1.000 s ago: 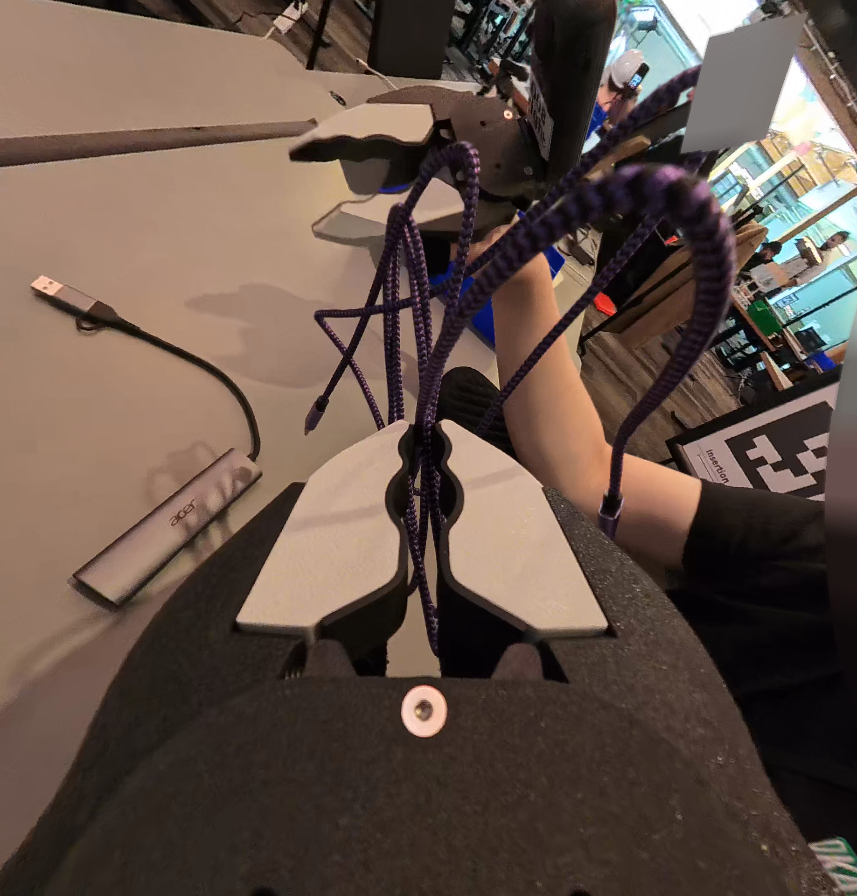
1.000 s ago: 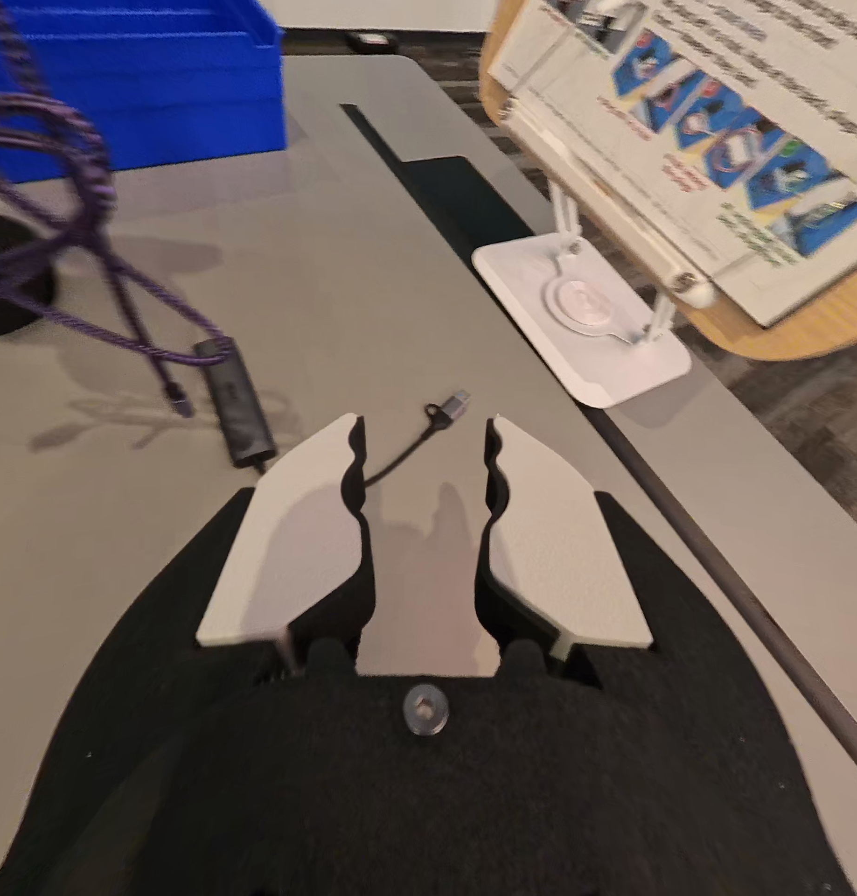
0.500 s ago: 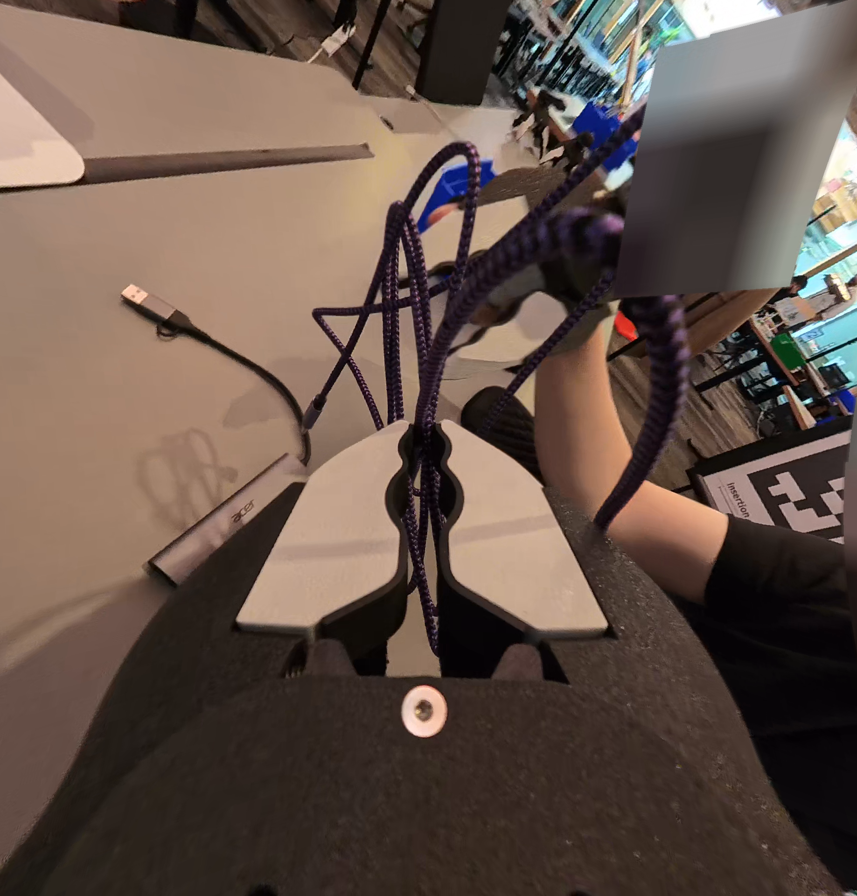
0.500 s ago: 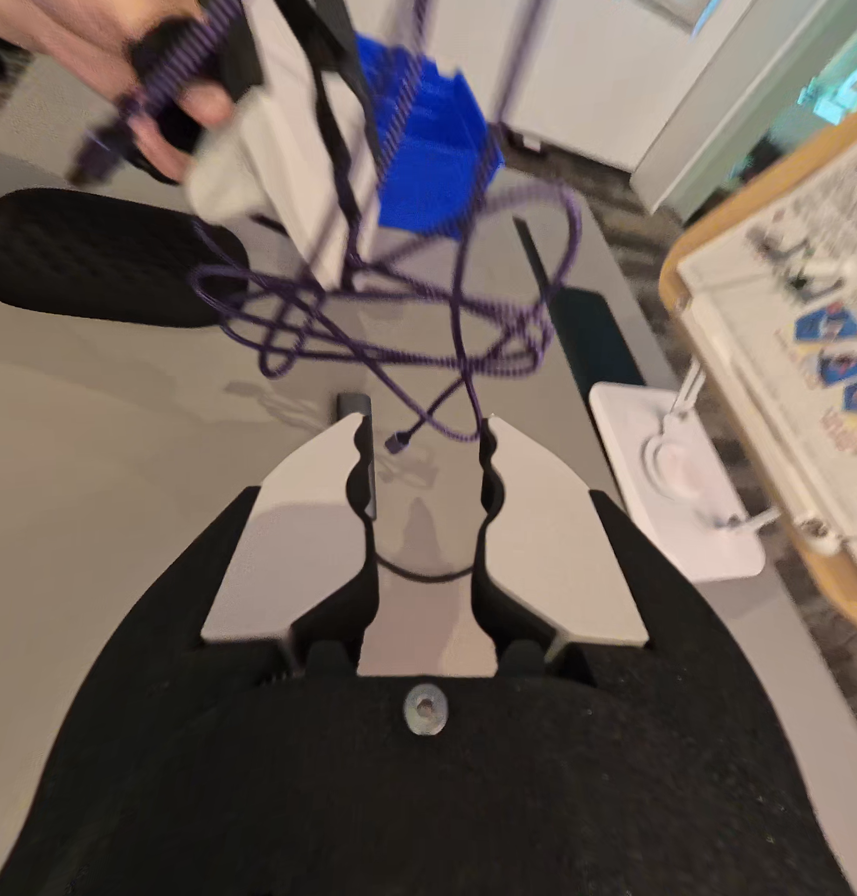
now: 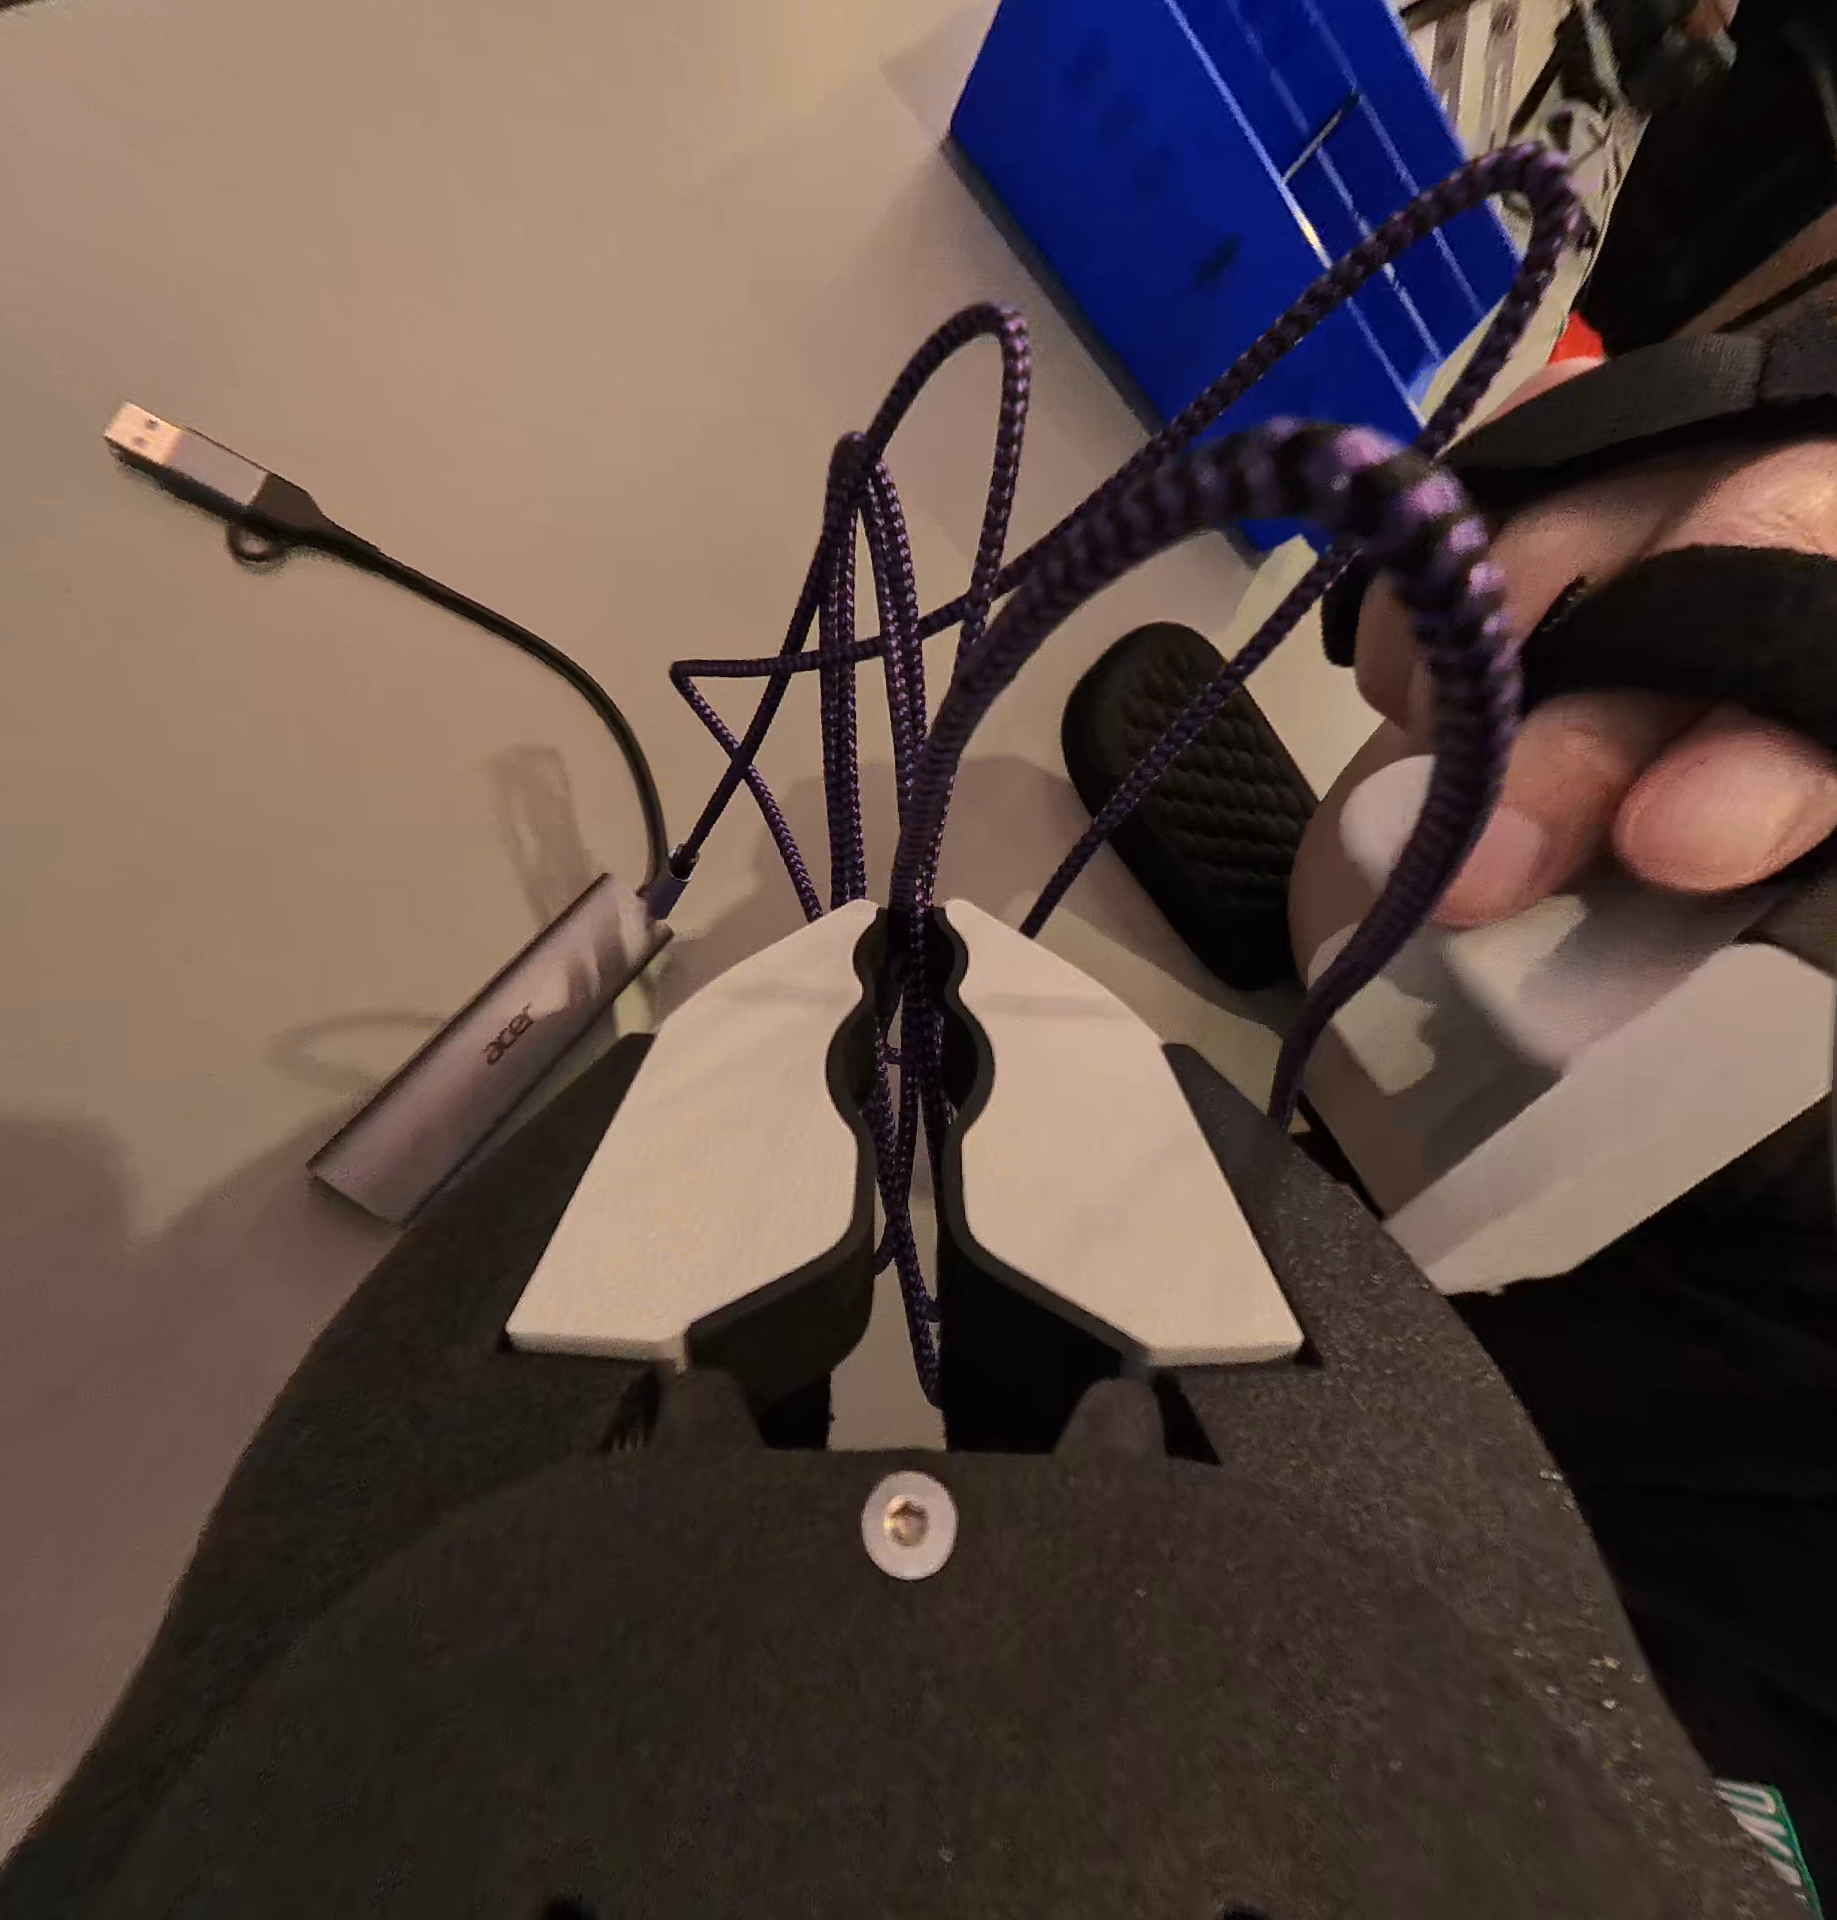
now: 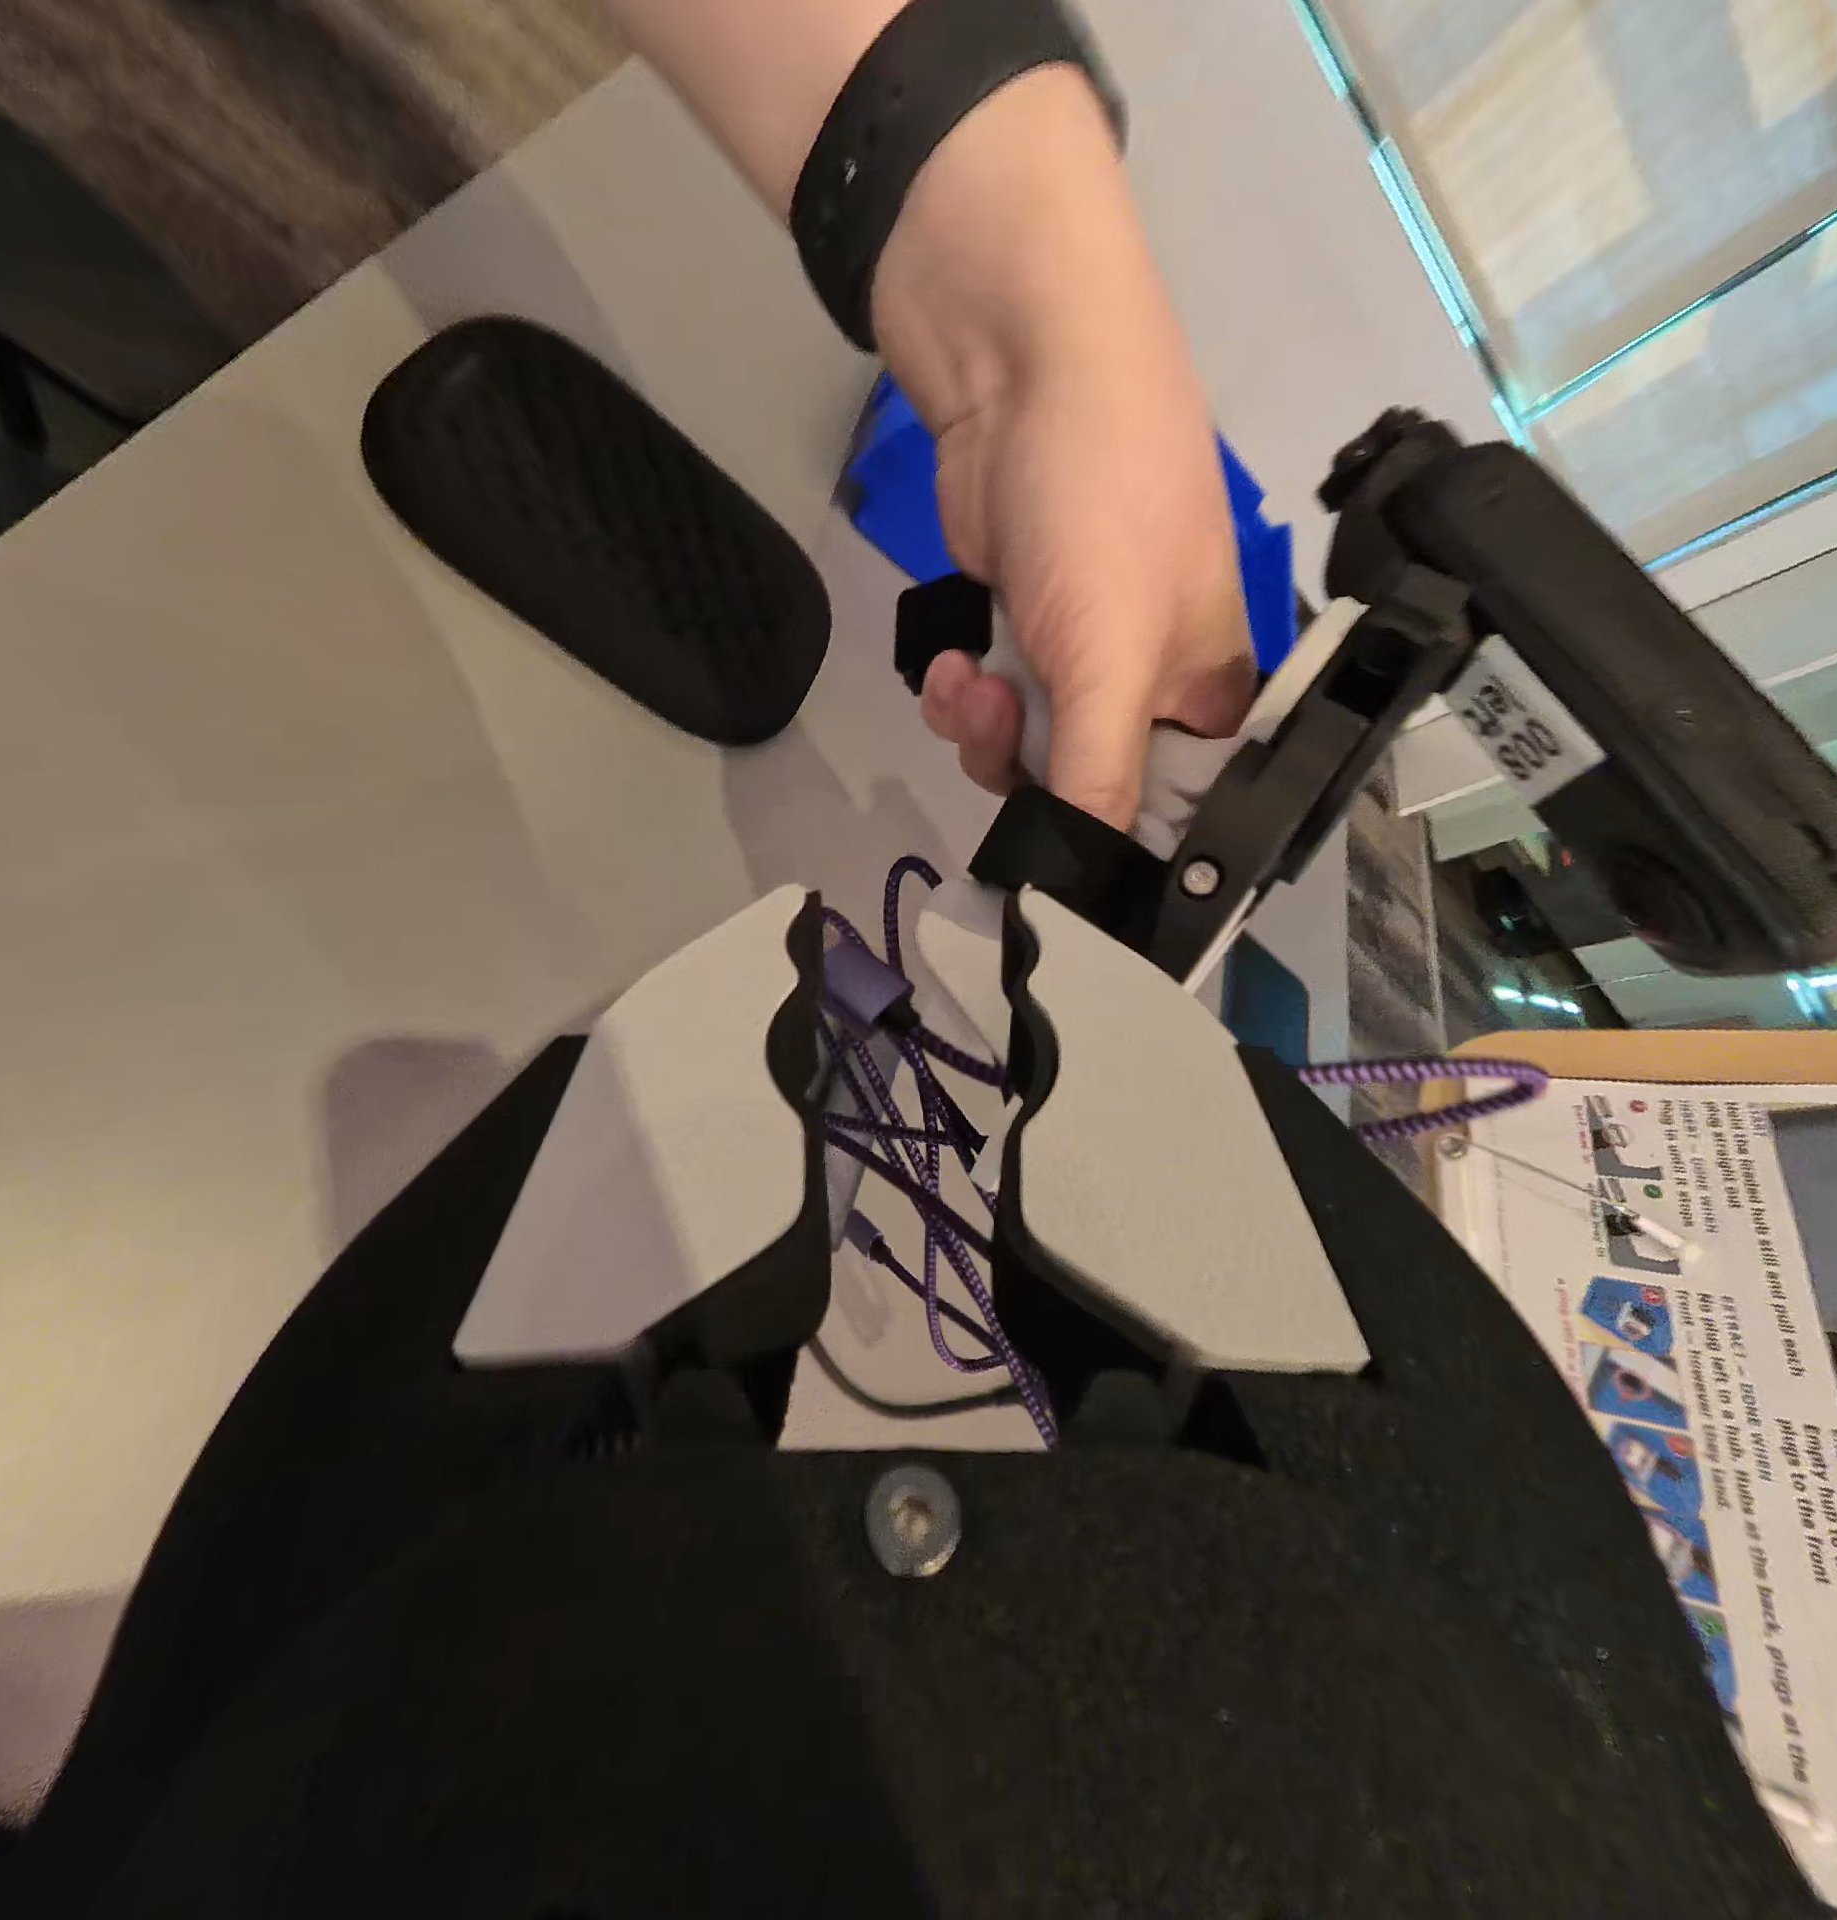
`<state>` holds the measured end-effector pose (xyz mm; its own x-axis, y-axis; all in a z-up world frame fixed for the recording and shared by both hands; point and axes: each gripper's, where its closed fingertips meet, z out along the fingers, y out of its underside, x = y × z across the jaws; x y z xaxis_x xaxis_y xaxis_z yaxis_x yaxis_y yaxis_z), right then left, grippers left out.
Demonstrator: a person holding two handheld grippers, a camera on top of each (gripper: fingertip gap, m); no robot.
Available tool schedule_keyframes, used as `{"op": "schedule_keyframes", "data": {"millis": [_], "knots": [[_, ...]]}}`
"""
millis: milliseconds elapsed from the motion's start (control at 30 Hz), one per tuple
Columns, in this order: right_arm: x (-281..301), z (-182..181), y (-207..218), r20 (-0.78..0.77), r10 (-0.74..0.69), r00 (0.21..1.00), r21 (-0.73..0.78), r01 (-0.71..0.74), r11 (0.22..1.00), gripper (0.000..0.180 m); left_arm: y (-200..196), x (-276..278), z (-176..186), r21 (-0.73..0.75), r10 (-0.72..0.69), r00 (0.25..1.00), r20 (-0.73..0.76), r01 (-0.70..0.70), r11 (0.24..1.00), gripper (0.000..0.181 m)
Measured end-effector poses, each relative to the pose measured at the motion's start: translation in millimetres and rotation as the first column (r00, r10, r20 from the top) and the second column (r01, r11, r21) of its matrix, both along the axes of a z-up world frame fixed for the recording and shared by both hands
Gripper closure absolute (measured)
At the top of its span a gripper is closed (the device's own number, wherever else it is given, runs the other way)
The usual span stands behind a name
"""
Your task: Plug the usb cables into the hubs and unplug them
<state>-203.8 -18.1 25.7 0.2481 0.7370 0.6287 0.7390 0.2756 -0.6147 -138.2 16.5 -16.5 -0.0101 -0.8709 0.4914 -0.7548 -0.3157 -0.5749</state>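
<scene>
Right gripper (image 6: 909, 935) swung over cable tangle, parted; left gripper (image 5: 909, 920) clamps purple cable (image 5: 898, 665) (several strands); 1 hub (image 5: 493, 1049).

On my left camera I see a blue bin (image 5: 1236, 239) at the far edge of the grey table (image 5: 374, 312), and a black textured oval pad (image 5: 1194, 821) lying nearer, just short of it. My right camera shows that same pad (image 6: 592, 530) on the tabletop, plus an illustrated instruction sheet (image 6: 1703, 1382) on a tan board at the right edge.
</scene>
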Motion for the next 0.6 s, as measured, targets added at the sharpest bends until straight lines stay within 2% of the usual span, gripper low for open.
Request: {"op": "schedule_keyframes", "data": {"millis": [233,400,600], "knots": [[18.5,-21.2,-8.1,0.082,-0.045,0.996,-0.144,0.056,0.988,0.149,-12.6,3.4,-17.6,0.059,-0.073,0.993,-0.097,0.079,0.995,0.175],[48.1,-6.9,-29.1,-0.026,-0.076,0.997,-0.231,0.068,0.971,0.154,-25.1,19.5,-45.3,0.177,-0.133,0.966,-0.221,0.173,0.969,0.175],[114.4,7.6,-53.7,-0.148,-0.231,0.962,-0.239,0.192,0.952,0.155,-30.4,72.0,-57.9,0.371,-0.179,0.938,-0.296,0.285,0.884,0.175]]}}
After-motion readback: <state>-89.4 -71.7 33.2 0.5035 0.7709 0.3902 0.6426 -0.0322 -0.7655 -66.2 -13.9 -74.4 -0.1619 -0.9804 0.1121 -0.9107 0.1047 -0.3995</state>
